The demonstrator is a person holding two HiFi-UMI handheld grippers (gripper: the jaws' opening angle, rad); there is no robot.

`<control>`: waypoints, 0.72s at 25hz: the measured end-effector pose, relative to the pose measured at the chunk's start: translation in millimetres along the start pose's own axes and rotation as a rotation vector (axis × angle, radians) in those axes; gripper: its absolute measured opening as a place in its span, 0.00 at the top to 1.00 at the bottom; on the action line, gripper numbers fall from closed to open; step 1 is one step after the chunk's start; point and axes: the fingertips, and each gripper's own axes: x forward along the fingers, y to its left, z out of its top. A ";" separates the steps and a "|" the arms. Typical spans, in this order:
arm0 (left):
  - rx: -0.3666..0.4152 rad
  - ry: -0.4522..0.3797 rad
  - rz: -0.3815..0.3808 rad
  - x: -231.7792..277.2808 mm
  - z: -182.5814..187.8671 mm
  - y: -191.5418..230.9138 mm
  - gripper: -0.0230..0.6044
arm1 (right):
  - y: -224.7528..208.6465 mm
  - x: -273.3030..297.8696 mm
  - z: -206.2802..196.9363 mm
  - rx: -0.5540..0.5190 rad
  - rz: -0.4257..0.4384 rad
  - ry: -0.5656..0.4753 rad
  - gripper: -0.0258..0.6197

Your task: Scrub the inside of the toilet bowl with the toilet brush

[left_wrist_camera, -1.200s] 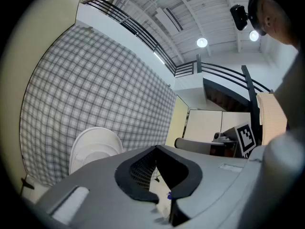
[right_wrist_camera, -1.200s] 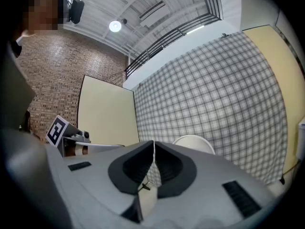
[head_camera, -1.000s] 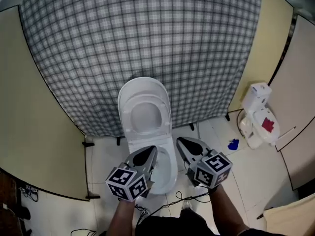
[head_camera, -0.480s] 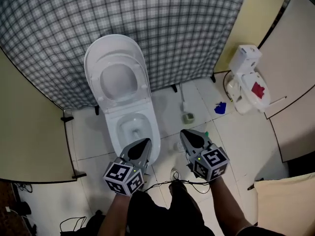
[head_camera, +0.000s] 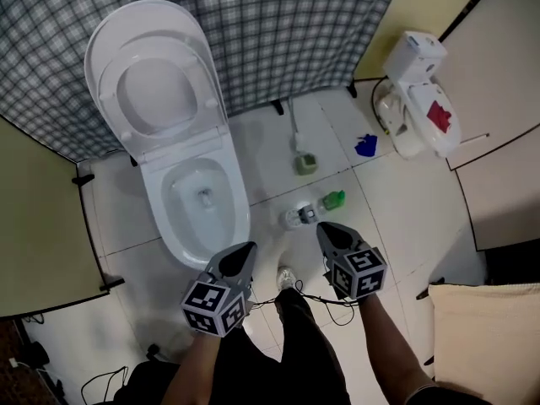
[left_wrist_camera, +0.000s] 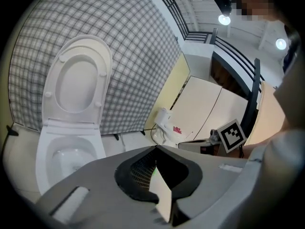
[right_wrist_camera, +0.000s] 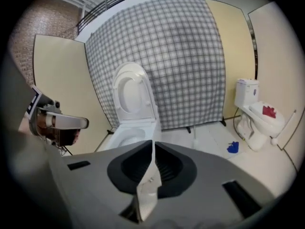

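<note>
Fetching the toilet brush [head_camera: 295,129] looks to be the step in hand, since it stands upright in its greenish holder [head_camera: 305,164] on the tiled floor [head_camera: 396,218], a little to the right of the toilet bowl [head_camera: 240,213] and well apart from both tools. To do it well, the right tongs [head_camera: 327,233], the nearer of the two, should open wide before they come close. They should approach the white handle from the side and high up, away from the holder, then close squarely, so that the handle lies straight across the pads and cannot swivel once the bristles meet the porcelain. Lifting straight up should keep the holder from tipping or dragging along. The small green object [head_camera: 334,199] and the clear object [head_camera: 299,216] lying between the tongs and the brush would be easy to knock, so the path ought to pass over them. The lid [head_camera: 148,19] stands raised against the plaid curtain [head_camera: 278,24], so the bowl is free to enter. At this moment the right tongs are closed with nothing between them: in the right gripper view the two jaws meet along a thin seam, and the brush shows beyond them on the floor. The left tongs [head_camera: 243,253] are likewise closed and empty, held just beside the bowl's front edge as the head view shows it, apparently touching nothing.
</note>
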 end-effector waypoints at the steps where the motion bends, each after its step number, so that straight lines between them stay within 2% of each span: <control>1: -0.007 0.011 -0.002 4.6 -9.6 1.4 0.98 | -13.5 6.5 -15.5 -0.010 -0.041 0.020 0.91; 3: -0.015 0.018 -0.009 18.2 -25.4 6.2 0.98 | -42.1 26.3 -44.4 -0.039 -0.122 0.056 0.91; 6: -0.008 0.031 -0.011 40.8 -47.3 15.9 0.98 | -71.7 62.1 -88.0 -0.041 -0.173 0.120 0.82; 9: -0.007 0.051 -0.004 58.9 -69.1 28.0 0.98 | -86.8 98.7 -122.5 -0.025 -0.178 0.172 0.76; 10: -0.010 0.062 0.000 63.2 -77.4 31.5 0.98 | -91.9 110.4 -134.8 -0.021 -0.174 0.190 0.71; 12: -0.017 0.089 0.005 69.5 -94.6 36.1 0.98 | -101.8 131.1 -158.5 -0.007 -0.165 0.223 0.70; 13: -0.018 0.099 0.005 72.9 -101.9 37.6 0.98 | -107.2 140.9 -167.5 -0.001 -0.161 0.235 0.69; 14: -0.020 0.107 0.003 76.6 -108.5 39.1 0.98 | -113.0 150.3 -174.7 0.004 -0.158 0.246 0.63; 18: -0.013 0.135 0.000 87.2 -131.2 44.9 0.98 | -132.5 182.1 -200.3 -0.004 -0.166 0.293 0.58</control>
